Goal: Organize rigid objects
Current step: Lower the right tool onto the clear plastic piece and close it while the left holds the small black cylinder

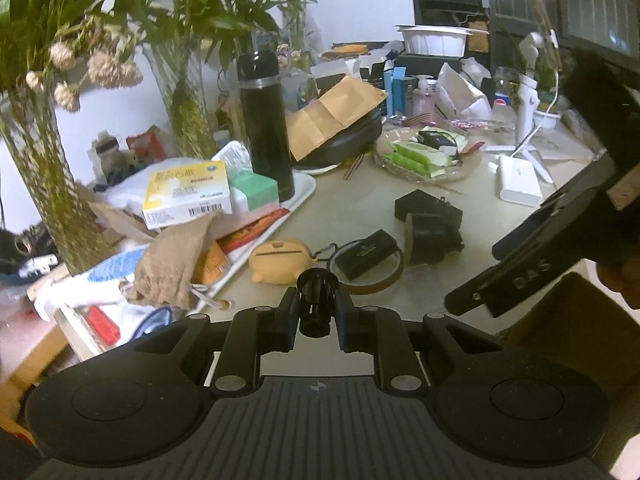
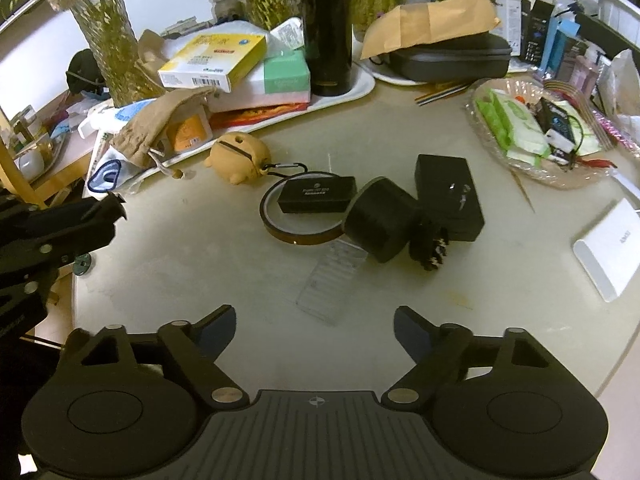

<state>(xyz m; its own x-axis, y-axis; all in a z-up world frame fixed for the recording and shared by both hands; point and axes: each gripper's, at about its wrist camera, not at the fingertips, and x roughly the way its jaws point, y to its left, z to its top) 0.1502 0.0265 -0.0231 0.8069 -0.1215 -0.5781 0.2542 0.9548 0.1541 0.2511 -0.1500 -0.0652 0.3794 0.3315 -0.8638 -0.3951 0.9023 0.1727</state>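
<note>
My left gripper (image 1: 316, 304) is shut on a small black cylindrical part (image 1: 316, 300), held above the table's near edge; it shows at the left of the right wrist view (image 2: 104, 210). My right gripper (image 2: 314, 330) is open and empty above the table, just short of a clear plastic case (image 2: 332, 276). Beyond lie a tape ring (image 2: 300, 236) with a small black box (image 2: 316, 194) on it, a black cylinder (image 2: 380, 220), a larger black box (image 2: 448, 196) and a small black connector (image 2: 430, 248). A tan animal-shaped pouch (image 2: 240, 156) lies to the left.
A white tray (image 2: 360, 84) holds a black flask (image 2: 326, 28), boxes and a burlap bag (image 2: 160, 120). A glass dish (image 2: 536, 128) of packets sits right, a white power bank (image 2: 608, 248) far right. Plant vases (image 2: 108, 40) stand behind. A black case under a brown envelope (image 2: 432, 20) sits at the back.
</note>
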